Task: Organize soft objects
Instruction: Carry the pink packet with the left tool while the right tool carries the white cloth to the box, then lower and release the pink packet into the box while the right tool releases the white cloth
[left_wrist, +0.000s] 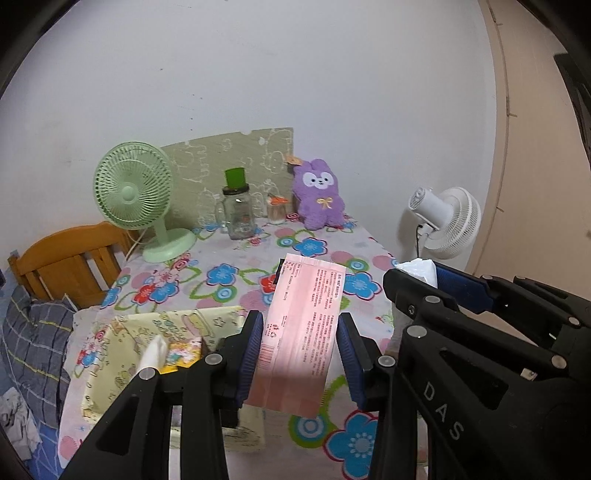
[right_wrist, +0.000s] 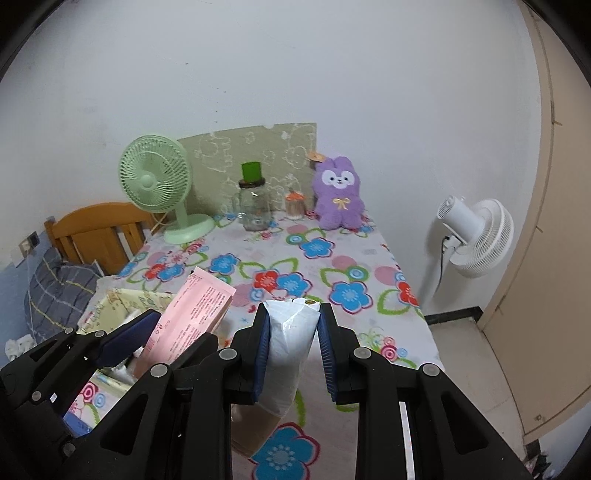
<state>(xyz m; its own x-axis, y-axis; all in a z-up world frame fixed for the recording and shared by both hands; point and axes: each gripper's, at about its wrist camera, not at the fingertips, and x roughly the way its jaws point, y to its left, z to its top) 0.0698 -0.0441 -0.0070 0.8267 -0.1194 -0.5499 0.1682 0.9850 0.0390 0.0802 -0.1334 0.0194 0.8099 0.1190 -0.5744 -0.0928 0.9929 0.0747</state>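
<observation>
The left gripper pinches a pink pack, held above the near part of the flowered table. The right gripper is pressed on a white soft pack, just right of the pink one, also lifted over the table. A yellow fabric basket sits near left w/ small items inside. Far side: purple plush rabbit, glass jar, green fan.

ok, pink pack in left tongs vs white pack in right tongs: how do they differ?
The pink pack is printed with text and a barcode; the white pack is plain. The pink pack looks wider and flatter, the white pack narrower and crinkled. Both are soft packs clamped and held above the floral tablecloth.
</observation>
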